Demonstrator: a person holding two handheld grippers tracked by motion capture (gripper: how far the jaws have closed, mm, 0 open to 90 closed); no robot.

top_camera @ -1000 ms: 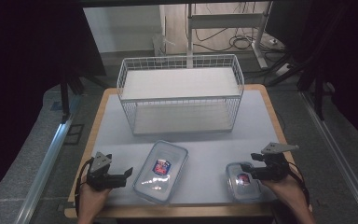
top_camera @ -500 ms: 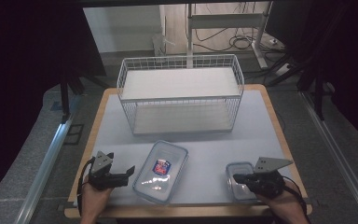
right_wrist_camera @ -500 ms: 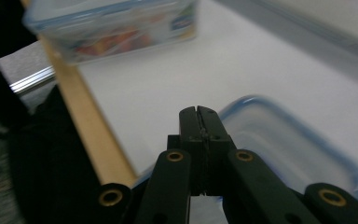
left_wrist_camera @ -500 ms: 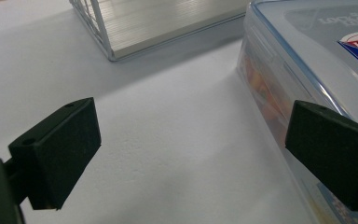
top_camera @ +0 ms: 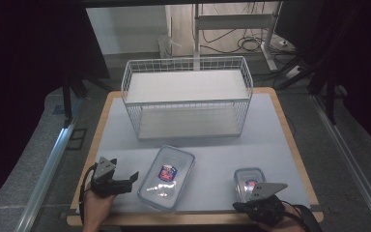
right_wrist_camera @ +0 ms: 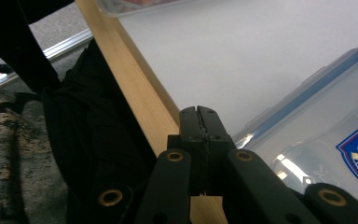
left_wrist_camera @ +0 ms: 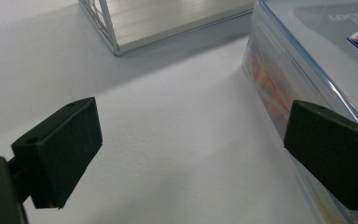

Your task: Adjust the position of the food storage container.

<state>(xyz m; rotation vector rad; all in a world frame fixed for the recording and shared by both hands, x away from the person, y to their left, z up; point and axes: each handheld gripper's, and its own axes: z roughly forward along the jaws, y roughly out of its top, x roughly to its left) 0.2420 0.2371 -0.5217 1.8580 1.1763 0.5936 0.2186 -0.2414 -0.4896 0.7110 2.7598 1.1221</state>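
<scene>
A large clear lidded container (top_camera: 166, 177) with a red and blue label lies at the front middle of the table. A smaller one (top_camera: 249, 181) lies at the front right. My left gripper (top_camera: 128, 182) rests left of the large container (left_wrist_camera: 317, 46) and points at it. Its jaws are wide open with bare table between its pads (left_wrist_camera: 58, 154), and the right pad is beside the container's wall. My right gripper (top_camera: 241, 207) hangs over the table's front edge, just in front of the small container (right_wrist_camera: 317, 140). Its jaws (right_wrist_camera: 199, 112) are pressed together with nothing between them.
A white wire basket (top_camera: 188, 96) with a shelf stands at the back middle of the table, and its corner (left_wrist_camera: 107, 28) lies ahead of the left gripper. The wooden front rim (right_wrist_camera: 130, 88) runs under the right gripper. Dark stands and cables surround the table.
My right hand has drawn back from beside the small container toward the table's front edge and a little left. The left hand and both containers have stayed put.
</scene>
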